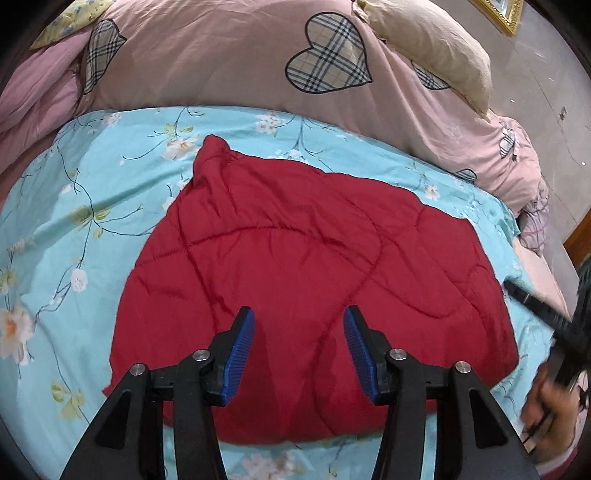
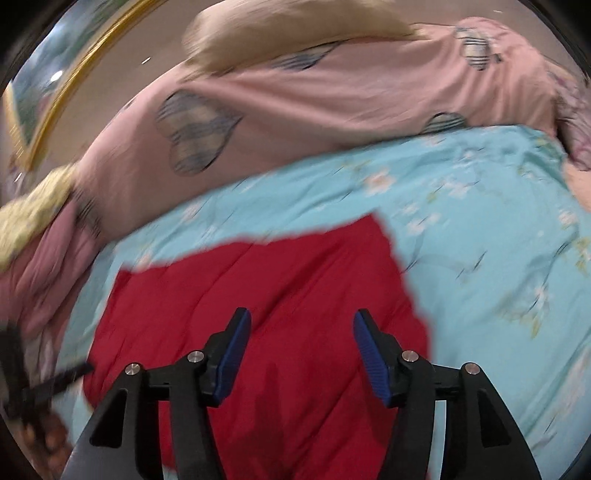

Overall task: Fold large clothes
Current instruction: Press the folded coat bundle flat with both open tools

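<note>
A red quilted garment [image 1: 295,266] lies folded into a compact bundle on the light blue floral bed sheet [image 1: 74,221]. My left gripper [image 1: 299,321] is open and empty, hovering above the garment's near part. The right wrist view is blurred by motion; it shows the same red garment [image 2: 266,295] on the sheet [image 2: 480,258]. My right gripper [image 2: 302,325] is open and empty above the garment. The right gripper also shows as a dark blurred shape at the right edge of the left wrist view [image 1: 554,314], apart from the garment.
A pink duvet with plaid hearts [image 1: 240,62] is piled along the far side of the bed. A beige pillow [image 1: 436,55] lies on it. A gold picture frame [image 1: 509,14] hangs on the wall. The bed edge [image 1: 546,280] is at the right.
</note>
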`<action>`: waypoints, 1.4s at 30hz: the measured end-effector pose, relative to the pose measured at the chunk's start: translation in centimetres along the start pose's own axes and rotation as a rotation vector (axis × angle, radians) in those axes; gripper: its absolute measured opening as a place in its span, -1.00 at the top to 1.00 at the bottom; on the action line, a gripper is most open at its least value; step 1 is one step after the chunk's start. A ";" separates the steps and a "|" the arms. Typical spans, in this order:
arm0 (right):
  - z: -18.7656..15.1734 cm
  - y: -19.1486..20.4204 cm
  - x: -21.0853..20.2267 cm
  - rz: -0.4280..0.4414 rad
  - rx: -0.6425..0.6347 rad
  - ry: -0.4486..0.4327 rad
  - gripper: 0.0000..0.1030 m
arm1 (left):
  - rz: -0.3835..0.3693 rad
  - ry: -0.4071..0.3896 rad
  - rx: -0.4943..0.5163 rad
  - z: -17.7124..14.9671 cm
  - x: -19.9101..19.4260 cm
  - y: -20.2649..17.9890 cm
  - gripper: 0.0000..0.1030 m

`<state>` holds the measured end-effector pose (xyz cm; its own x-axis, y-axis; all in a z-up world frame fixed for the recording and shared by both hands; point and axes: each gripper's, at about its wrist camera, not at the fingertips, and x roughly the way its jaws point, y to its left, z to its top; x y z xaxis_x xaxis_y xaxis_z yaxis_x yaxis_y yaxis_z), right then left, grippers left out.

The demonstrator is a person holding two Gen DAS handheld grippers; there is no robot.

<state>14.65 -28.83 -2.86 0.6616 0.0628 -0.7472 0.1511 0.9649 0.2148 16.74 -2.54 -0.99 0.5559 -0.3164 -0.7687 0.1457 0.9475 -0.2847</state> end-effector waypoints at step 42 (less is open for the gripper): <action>-7.2 1.9 3.5 -0.140 -0.129 0.051 -0.29 | 0.161 0.118 0.145 -2.7 5.6 -4.5 -0.30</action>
<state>11.92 -24.91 -9.56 0.6024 -0.0646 -0.7956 0.1417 0.9895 0.0269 16.94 -8.65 -5.56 0.4833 -0.1562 -0.8614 0.1834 0.9802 -0.0748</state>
